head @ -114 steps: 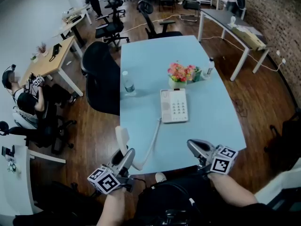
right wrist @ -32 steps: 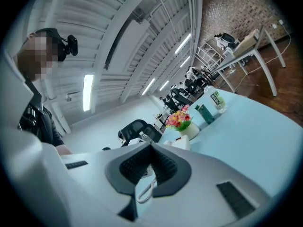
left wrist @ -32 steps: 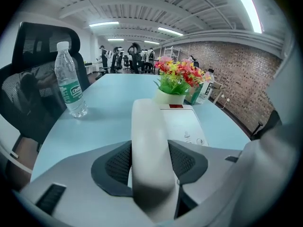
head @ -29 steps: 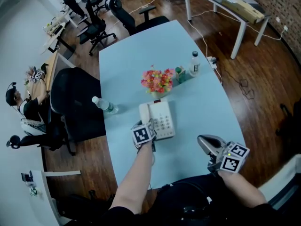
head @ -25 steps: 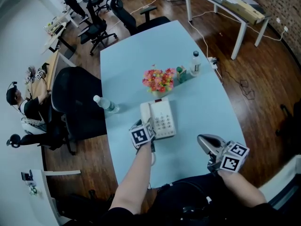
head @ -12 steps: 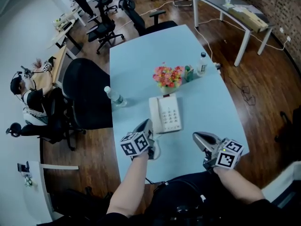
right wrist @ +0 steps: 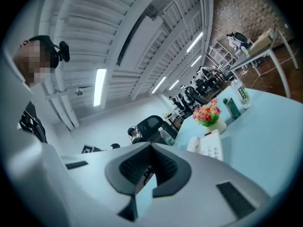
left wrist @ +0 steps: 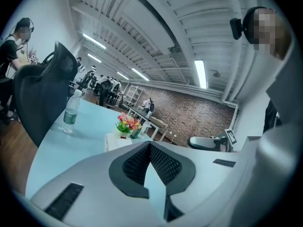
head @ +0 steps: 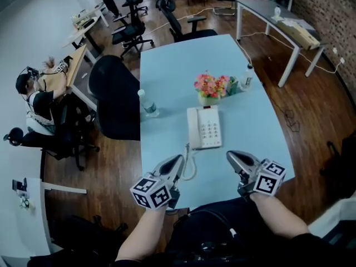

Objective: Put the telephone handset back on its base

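**Change since earlier frames.** The left gripper point(head: 177, 161), which was down at the telephone, has drawn back to the near edge of the pale blue table point(head: 178, 65). Its jaws have just been closing, with nothing between them. The white plastic telephone handset point(head: 192, 128), earlier off the base at the near-left edge, now lies along the left side of the white push-button base point(head: 211, 128).

**Head view.**
- The right gripper point(head: 233, 157) hovers near the table edge, well apart from the phone.
- A white coiled cord point(head: 192, 159) loops from the base's near corner, just beside the left gripper.
- Behind the phone stand a pot of pink and orange flowers point(head: 210, 88) and a clear plastic water bottle point(head: 147, 103), the latter at the left edge.

**Left gripper view.** The jaws are clenched tip to tip and empty. Phone, flowers and bottle sit beyond them on the table.

**Right gripper view.** The jaws are likewise pressed together, gripping nothing. The phone shows ahead with the handset on it.

**Step in hand (judged).**
- The placement looks complete, and only the retreat remains.
- Keep the left gripper clear of the cord loop, since a snag could tug the handset out of its cradle.
- Check that both handset ends sit flush. Neither view settles this.
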A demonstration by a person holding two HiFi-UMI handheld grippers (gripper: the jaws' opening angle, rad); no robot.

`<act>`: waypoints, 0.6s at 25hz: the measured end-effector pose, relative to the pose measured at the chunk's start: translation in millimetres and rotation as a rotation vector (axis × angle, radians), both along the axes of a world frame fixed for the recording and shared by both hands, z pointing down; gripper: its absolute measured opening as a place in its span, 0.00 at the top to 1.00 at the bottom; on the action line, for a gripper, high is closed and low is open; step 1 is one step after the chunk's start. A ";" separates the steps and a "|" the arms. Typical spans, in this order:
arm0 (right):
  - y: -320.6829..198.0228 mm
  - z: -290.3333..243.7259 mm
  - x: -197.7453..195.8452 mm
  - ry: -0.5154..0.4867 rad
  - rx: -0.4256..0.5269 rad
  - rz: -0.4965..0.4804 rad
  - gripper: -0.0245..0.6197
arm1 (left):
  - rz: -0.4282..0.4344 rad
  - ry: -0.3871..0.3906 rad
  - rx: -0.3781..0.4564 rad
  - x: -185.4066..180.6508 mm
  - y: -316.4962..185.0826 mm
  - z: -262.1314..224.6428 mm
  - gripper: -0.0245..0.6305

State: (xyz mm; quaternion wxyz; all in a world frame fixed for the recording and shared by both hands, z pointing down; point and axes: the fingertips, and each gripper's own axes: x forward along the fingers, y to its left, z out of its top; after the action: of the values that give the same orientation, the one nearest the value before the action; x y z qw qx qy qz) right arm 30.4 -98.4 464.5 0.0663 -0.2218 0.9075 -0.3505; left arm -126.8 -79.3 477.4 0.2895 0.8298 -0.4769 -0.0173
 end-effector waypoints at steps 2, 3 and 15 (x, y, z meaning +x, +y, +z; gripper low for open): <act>10.5 -2.1 -4.4 0.014 0.009 -0.004 0.94 | 0.021 0.015 0.018 -1.6 18.9 -8.4 0.96; 15.4 -4.0 -6.6 0.030 0.018 -0.003 0.94 | 0.019 0.025 0.025 -5.4 26.9 -12.7 0.96; 73.9 5.5 -17.7 0.081 0.031 0.008 0.94 | -0.109 0.108 0.021 -64.7 74.6 -9.0 0.96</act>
State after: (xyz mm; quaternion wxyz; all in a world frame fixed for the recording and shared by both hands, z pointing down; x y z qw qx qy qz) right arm 12.6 -24.5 470.0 0.0341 -0.2383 0.9139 -0.3269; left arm -191.5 -4.7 468.4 0.3048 0.8033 -0.5050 -0.0829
